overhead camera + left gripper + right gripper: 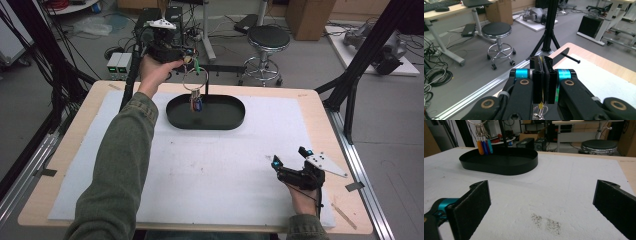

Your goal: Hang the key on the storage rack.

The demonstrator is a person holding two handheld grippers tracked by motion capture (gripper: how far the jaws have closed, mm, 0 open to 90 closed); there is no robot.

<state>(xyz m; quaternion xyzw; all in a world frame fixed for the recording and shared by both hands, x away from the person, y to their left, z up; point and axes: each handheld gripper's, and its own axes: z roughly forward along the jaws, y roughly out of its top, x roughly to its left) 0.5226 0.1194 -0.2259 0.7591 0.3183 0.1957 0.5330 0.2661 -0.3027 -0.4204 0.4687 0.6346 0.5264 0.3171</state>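
Black oval tray | key ring hanging above, pinched by left claw | right claw spread

A lab or workshop: a bench framed by black aluminium struts, loose cables on grey floor, rolling stool, height-adjustable desks, and electronic boxes.

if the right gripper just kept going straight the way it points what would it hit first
Probably the black oval tray: the open right gripper points across bare white mat towards the tray's near wall. Its line may pass slightly to the tray's right; depth is unclear.
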